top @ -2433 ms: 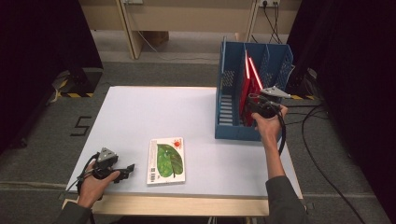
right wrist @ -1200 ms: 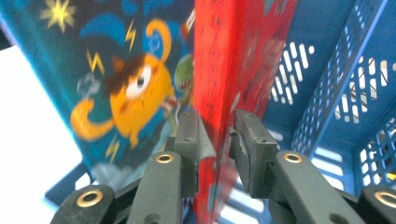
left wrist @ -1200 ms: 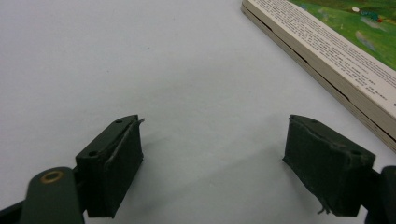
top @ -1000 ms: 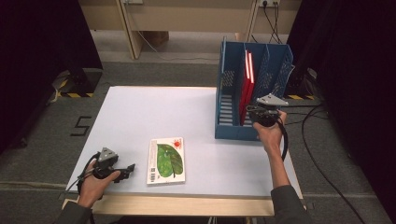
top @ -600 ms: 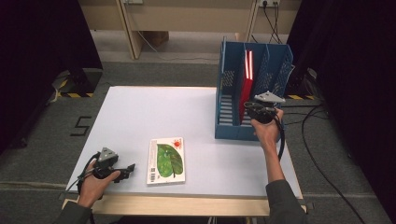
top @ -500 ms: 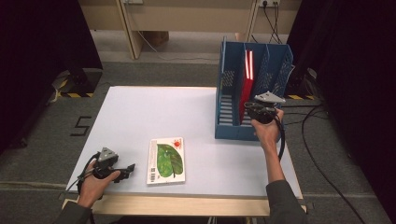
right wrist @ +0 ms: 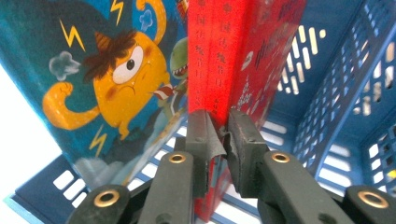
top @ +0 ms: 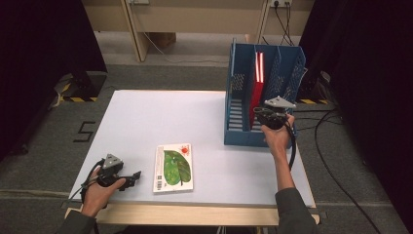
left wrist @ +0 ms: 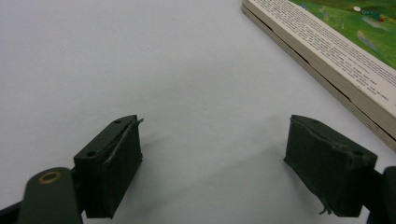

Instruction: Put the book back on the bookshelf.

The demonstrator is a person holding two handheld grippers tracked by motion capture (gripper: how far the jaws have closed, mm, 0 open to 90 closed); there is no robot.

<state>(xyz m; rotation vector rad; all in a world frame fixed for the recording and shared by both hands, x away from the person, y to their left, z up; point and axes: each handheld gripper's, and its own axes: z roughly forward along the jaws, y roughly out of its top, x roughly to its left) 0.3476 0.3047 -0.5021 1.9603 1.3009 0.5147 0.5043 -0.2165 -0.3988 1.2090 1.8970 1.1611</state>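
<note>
- Right gripper sits at the open front of the blue perforated plastic file rack, which stands at the far right corner of the white counter.
- Its fingers are clamped tight on the lower edge of the thin red book with printed characters on its spine, pads pressing it from both sides.
- That red book stands upright in a middle slot of the blue rack, its spine facing the gripper; from above it shows as a red strip between the rack's dividers.
- Just beside the red book in the rack, on its left in the right gripper view, leans a teal picture book with a one-eyed orange cartoon monster and yellow lightning bolts.
- Well away from the rack, at the counter's near left corner, the left gripper rests low on the counter, its fingers spread wide apart with bare counter between them.
- A flat white-edged book with a green leaf cover lies between the left gripper and the rack, just beside the gripper and not touched by it.
</note>
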